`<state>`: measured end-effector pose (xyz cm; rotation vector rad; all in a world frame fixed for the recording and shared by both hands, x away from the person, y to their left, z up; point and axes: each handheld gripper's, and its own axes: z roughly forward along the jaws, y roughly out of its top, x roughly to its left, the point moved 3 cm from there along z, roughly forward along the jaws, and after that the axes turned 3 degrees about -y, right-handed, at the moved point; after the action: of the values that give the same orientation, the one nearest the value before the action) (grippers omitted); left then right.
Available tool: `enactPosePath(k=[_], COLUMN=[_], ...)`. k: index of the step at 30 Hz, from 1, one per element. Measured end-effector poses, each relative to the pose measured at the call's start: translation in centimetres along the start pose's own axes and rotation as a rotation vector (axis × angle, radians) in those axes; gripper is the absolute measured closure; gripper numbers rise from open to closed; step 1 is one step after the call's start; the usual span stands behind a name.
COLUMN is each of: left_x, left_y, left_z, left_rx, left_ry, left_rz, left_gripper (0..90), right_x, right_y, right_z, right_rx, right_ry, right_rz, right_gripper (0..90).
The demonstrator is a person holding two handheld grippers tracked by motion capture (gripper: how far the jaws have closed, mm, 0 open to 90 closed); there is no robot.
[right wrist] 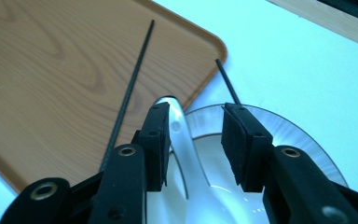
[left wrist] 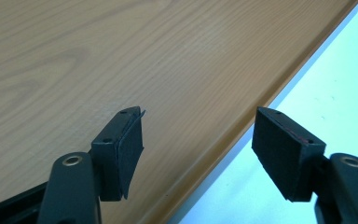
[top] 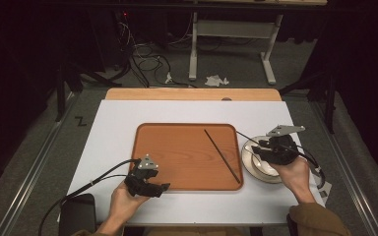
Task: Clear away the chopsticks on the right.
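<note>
Crumpled paper (top: 216, 79) and loose cables (top: 145, 61) lie on the floor beyond the table (top: 118, 123).

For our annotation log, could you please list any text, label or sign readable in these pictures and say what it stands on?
"Z": a black mark shaped like that letter on the grey floor left of the table; it may just be tape.
No other text reads on the tray, plate, chopsticks or either tongs.

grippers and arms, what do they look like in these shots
Both are black handheld tools. The left gripper and right gripper each carry a grey three-cornered plate on top and trail a black cable. Their jaws end in flat black pads fixed with small screws. An olive-brown sleeve covers the right forearm.
</note>
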<state>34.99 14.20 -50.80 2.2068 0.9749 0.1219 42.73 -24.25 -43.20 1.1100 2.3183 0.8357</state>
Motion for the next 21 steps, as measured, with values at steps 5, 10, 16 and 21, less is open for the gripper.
enactPosePath(k=[5,10,16,21], left_x=[0.0,0.0,0.0,0.0], left_y=[0.0,0.0,0.0,0.0], left_z=[0.0,0.0,0.0,0.0], left_rx=[0.000,0.001,0.001,0.001], left_ry=[0.002,0.000,0.001,0.000], left_rz=[0.001,-0.001,0.000,0.000], left_gripper=[33.4,33.4,33.4,33.4], right_x=[-0.8,-1.7,-2.7,-3.5], right_y=[-0.2,-0.5,-0.8,-1.2], right_z=[-0.2,-0.4,-0.6,-0.7], right_rx=[0.000,0.001,0.006,0.011], right_ry=[-0.019,-0.036,-0.059,-0.075], right_rz=[0.010,0.032,0.050,0.066], right_gripper=[64.2,64.5,65.0,65.7])
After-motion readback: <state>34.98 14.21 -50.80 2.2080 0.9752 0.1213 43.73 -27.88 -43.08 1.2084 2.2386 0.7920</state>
